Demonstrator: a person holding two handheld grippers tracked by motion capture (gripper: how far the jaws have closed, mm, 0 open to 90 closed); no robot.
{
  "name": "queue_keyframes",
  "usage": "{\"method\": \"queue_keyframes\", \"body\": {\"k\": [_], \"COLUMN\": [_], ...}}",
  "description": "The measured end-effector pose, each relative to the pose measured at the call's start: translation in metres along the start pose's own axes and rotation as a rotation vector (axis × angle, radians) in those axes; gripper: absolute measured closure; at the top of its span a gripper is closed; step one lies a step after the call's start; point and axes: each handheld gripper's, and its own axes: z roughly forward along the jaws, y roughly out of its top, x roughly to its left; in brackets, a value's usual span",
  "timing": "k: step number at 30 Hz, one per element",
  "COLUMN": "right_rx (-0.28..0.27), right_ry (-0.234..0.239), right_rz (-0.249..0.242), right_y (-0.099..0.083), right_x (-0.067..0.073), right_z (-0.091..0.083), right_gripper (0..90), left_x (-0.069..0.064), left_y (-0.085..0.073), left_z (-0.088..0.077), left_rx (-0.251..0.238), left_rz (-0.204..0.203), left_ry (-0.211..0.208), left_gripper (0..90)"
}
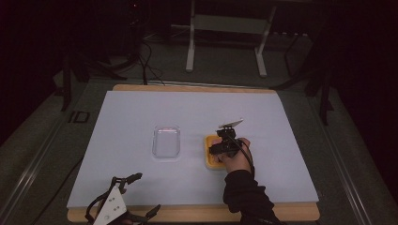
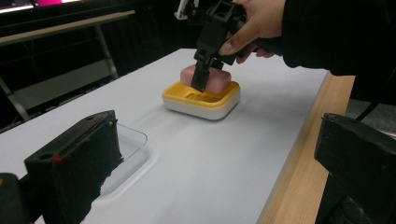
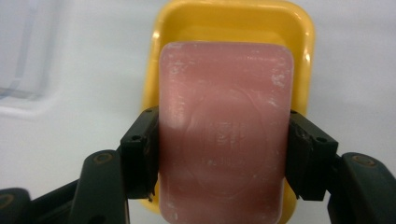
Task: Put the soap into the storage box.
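A pink bar of soap (image 3: 224,130) is clamped by its long sides between the jaws of my right gripper (image 3: 223,154), which is shut on it. The bar is low over a yellow soap dish (image 3: 233,18) with a white base (image 2: 201,100). In the left gripper view the soap (image 2: 215,80) reaches down into the dish, and I cannot tell whether it touches. A hand holds the right gripper (image 1: 224,140) pointing down at the dish (image 1: 209,157). My left gripper (image 1: 144,194) lies near the table's front left edge, open with nothing between its jaws (image 2: 217,126).
A clear plastic tray (image 1: 166,142) sits on the pale blue mat (image 1: 122,122), left of the dish and apart from it. The mat covers a wooden board (image 1: 197,213). A metal stand (image 1: 225,28) and cables lie on the floor beyond the table.
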Motion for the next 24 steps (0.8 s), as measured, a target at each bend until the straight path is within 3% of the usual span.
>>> {"method": "queue_keyframes", "body": {"k": [15, 24], "right_rx": [0.050, 0.024], "right_ry": [-0.019, -0.004], "right_rz": [-0.016, -0.059], "right_y": [0.005, 0.014], "right_x": [0.004, 0.003], "right_z": [0.021, 0.001], "right_gripper": [35.8, 29.5], "left_x": [0.000, 0.000], "left_y": [0.000, 0.000], "left_z": [0.000, 0.000], "left_rx": [0.000, 0.003], "left_rz": [0.004, 0.003], "left_ry": [-0.003, -0.005], "left_gripper": [0.9, 0.9]}}
